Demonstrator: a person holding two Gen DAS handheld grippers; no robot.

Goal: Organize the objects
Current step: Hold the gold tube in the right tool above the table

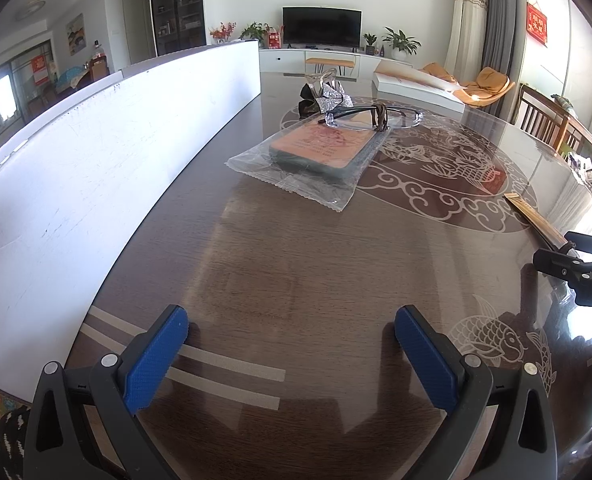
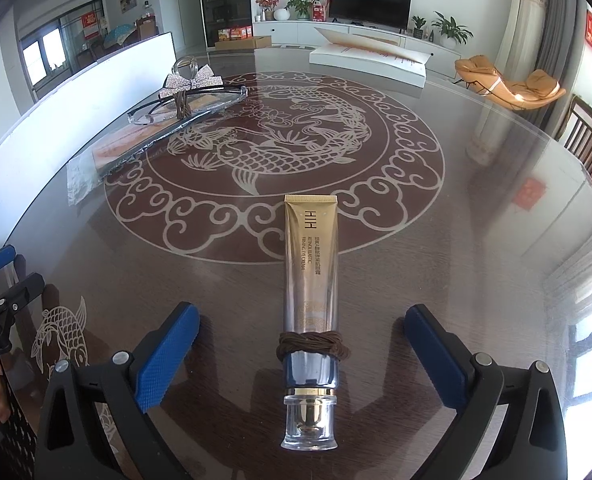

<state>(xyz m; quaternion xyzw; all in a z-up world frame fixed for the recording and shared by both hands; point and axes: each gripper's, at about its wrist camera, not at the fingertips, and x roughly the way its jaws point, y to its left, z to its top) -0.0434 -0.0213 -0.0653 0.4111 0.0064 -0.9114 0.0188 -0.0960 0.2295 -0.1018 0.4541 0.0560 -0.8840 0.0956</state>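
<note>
Evidently mid-placement: right tongs [image 2: 298, 354] released around the cream tube [image 2: 311, 280] on the bench [image 2: 456, 240], left tongs [image 1: 290, 354] released, empty; next, withdraw clear.

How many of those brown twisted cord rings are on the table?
2. One brown cord ring is wrapped around the cream tube lying between the right fingers. The other is around the glasses on the wrapped packet. More may be hidden.

We count one tube [image 2: 311, 280], upright at lower centre, with one brown cord ring [image 2: 311, 345] around it. Upper left: one wrapped packet [image 2: 136, 142], one pair of glasses [image 2: 184, 100], one sparkly bow [image 2: 188, 79].
</note>
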